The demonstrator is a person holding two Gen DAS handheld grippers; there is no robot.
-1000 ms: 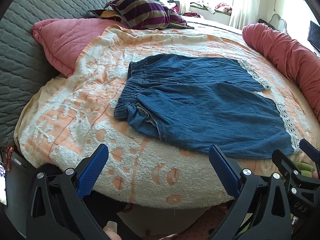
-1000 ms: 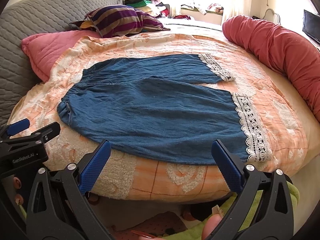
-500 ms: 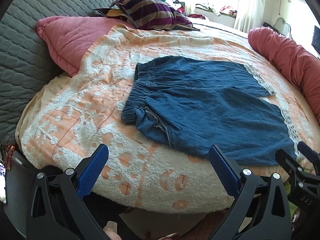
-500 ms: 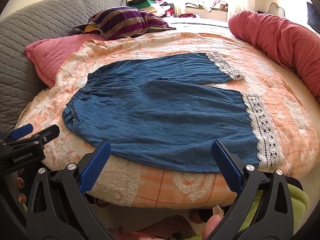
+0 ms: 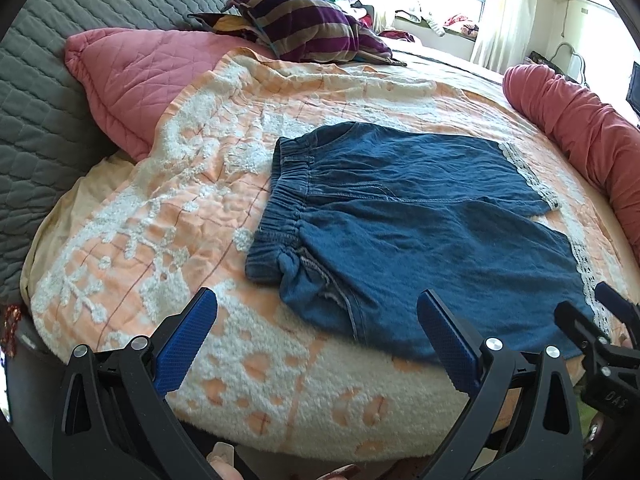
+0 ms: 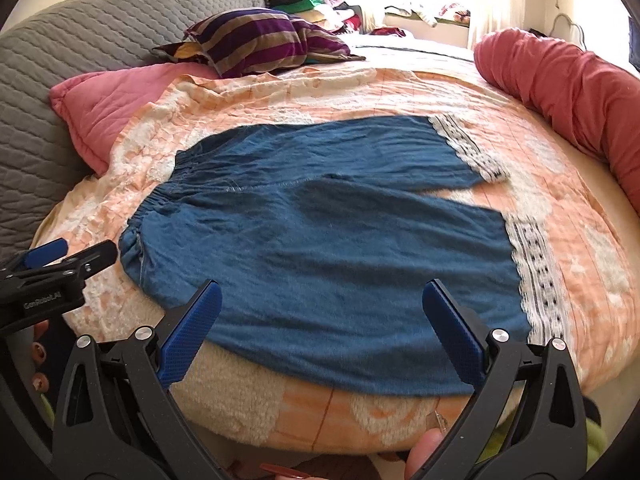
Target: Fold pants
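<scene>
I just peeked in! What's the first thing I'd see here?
Blue denim pants with white lace hems lie spread flat in the middle of a peach-and-white blanket. Two open grippers, left and right, hover at the near edge; a striped pillow sits behind.

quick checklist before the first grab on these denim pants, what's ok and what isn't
1. Left gripper open and empty: ok.
2. Right gripper open and empty: ok.
3. Denim pants spread flat, both legs apart: ok.
4. Waistband smooth: not ok, near corner bunched.
5. Lace hems flat: ok.
6. Near edge of the pants reachable on the blanket: ok.
</scene>
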